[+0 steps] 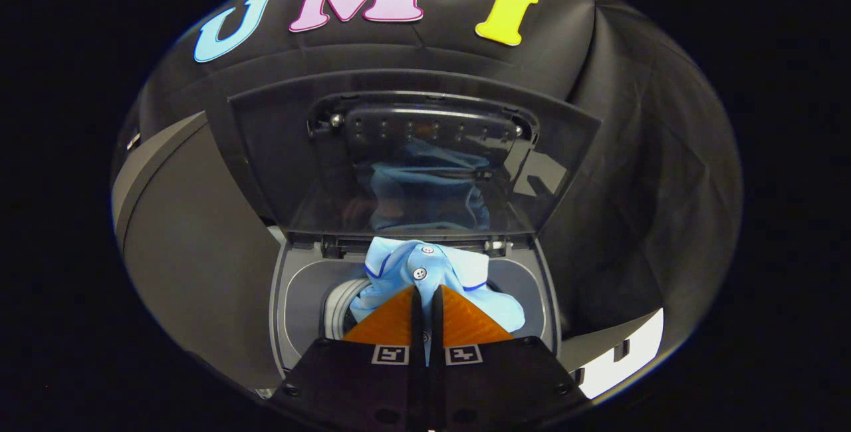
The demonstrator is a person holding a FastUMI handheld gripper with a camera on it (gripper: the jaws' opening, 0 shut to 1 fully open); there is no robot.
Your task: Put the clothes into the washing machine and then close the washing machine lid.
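Over the washing machine's open top, the tool (pixel 425 296) has its two orange fingers (pixel 392 322) drawn almost together, pinching a fold of the light blue shirt (pixel 425 269) between their tips. Just ahead of the fingers lie the shirt's buttoned placket and dark-trimmed collar; the cloth spreads to both sides, over the drum opening (pixel 339 309) of the washing machine (pixel 299 299). Beyond, the lid (pixel 412 153) stands raised, its glossy pane reflecting the blue fabric. No legible brand or label appears.
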